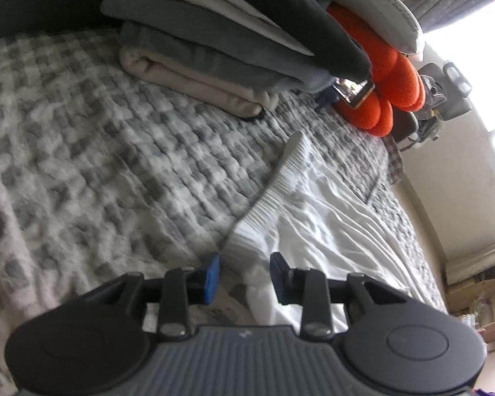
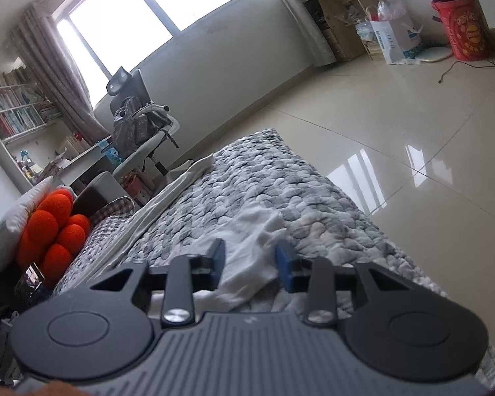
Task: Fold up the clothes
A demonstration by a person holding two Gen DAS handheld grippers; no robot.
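A white garment [image 1: 330, 204] lies crumpled on the grey-and-white checked bedspread [image 1: 99, 138], its ribbed hem [image 1: 280, 178] running away from me. My left gripper [image 1: 246, 275] hovers over the near corner of that hem, open, blue pads apart with cloth showing in the gap below. In the right wrist view the same white garment [image 2: 247, 231] lies on the bedspread [image 2: 297, 191] and passes between the fingers of my right gripper [image 2: 252, 262], which stands open, its pads clear of the cloth on both sides.
A stack of folded grey, beige and white clothes [image 1: 214, 49] sits at the far side. An orange cushion [image 1: 389, 76] with a phone [image 1: 354, 94] leaning on it and a pillow [image 1: 379, 6] lie beyond. The bed edge drops to a tiled floor [image 2: 396, 125]; an office chair [image 2: 138, 115] stands near the window.
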